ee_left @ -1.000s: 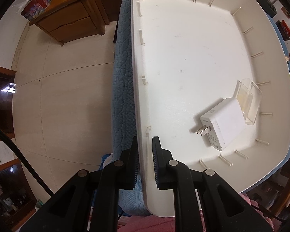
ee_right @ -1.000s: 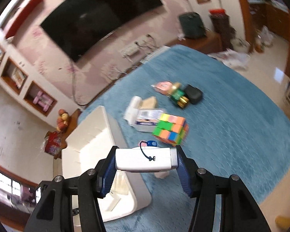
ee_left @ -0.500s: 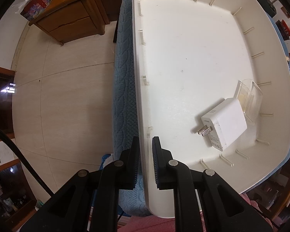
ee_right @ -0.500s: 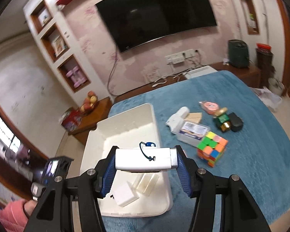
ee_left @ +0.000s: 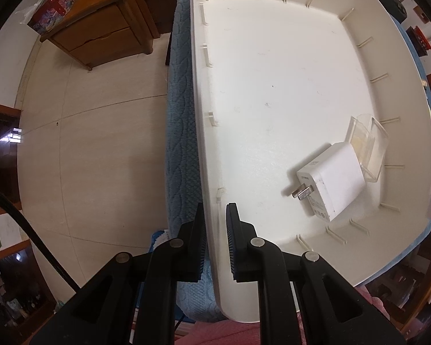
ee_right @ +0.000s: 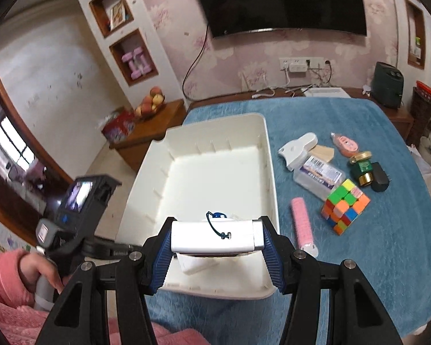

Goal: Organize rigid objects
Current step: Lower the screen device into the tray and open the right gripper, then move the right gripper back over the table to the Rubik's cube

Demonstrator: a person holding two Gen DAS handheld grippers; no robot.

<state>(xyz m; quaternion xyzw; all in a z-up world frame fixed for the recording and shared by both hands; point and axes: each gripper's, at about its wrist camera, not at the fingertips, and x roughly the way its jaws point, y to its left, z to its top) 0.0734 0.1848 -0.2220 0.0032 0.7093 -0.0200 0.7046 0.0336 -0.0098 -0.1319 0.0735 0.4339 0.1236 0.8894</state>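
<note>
A white plastic bin (ee_right: 215, 141) sits on the blue tablecloth (ee_right: 388, 244). My left gripper (ee_left: 215, 224) is shut on the bin's near left wall (ee_left: 212, 189). Inside lie a white charger (ee_left: 330, 181) and a clear plastic box (ee_left: 367, 143). My right gripper (ee_right: 217, 237) is shut on a white rectangular case with a blue cord (ee_right: 215, 234) and holds it above the bin's near end. The charger (ee_right: 195, 263) shows partly under the case.
Right of the bin on the cloth lie a pink roller (ee_right: 301, 221), a colour cube (ee_right: 344, 205), a labelled clear box (ee_right: 319, 176), a white scraper (ee_right: 298, 148), a green bottle (ee_right: 363, 169) and a black adapter (ee_right: 380, 179). A wooden cabinet (ee_left: 100, 28) stands beyond the table's left edge.
My right gripper has swung left with the white case, from over the cloth to above the bin's near end. My left gripper has kept its hold on the bin wall.
</note>
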